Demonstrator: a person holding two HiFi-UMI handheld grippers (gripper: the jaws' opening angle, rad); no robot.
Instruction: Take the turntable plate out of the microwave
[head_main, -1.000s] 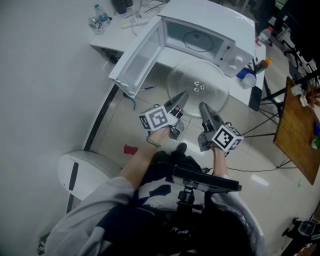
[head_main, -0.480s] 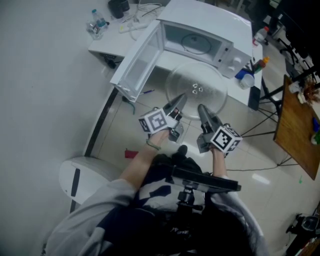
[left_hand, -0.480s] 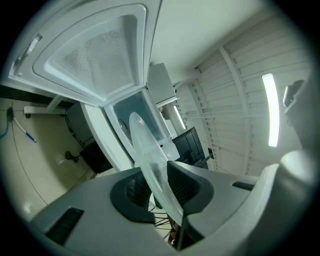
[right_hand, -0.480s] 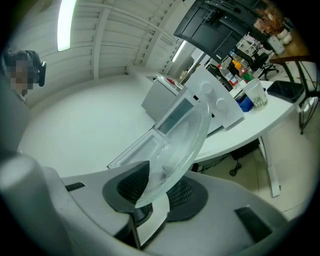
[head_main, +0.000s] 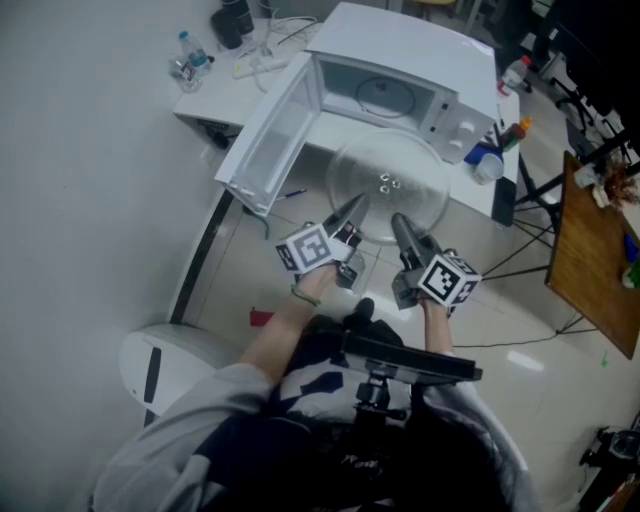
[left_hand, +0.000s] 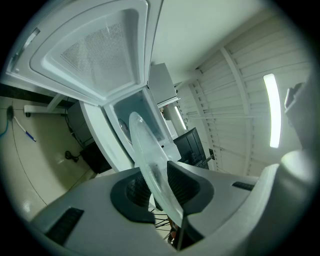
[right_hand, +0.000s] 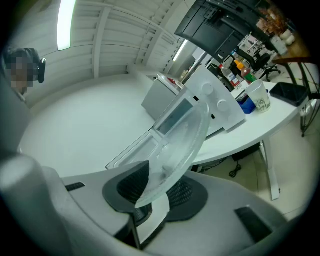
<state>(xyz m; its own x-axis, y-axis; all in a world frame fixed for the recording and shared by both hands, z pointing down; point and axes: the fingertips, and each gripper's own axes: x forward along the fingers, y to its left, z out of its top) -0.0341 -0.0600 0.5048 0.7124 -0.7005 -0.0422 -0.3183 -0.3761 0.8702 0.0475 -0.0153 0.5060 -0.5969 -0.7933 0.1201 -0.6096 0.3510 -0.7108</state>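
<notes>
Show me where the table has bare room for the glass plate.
Bare: the table strip under the glass plate, before the microwave, between its open door and the cup. Crowded: right end round the cup; left corner with bottle and cables.

Below me a pale, glossy tiled floor (head_main: 545, 320) is gleaming; a white curved table (right_hand: 272, 120) is standing ahead, a brown wooden desk (head_main: 595, 270) alongside it, and a long fluorescent tube (left_hand: 272, 110) is glowing overhead.

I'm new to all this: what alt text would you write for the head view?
Seen from above, a person holds a clear glass turntable plate by its near edge in the left gripper and the right gripper, in front of a white microwave whose door stands open.
</notes>
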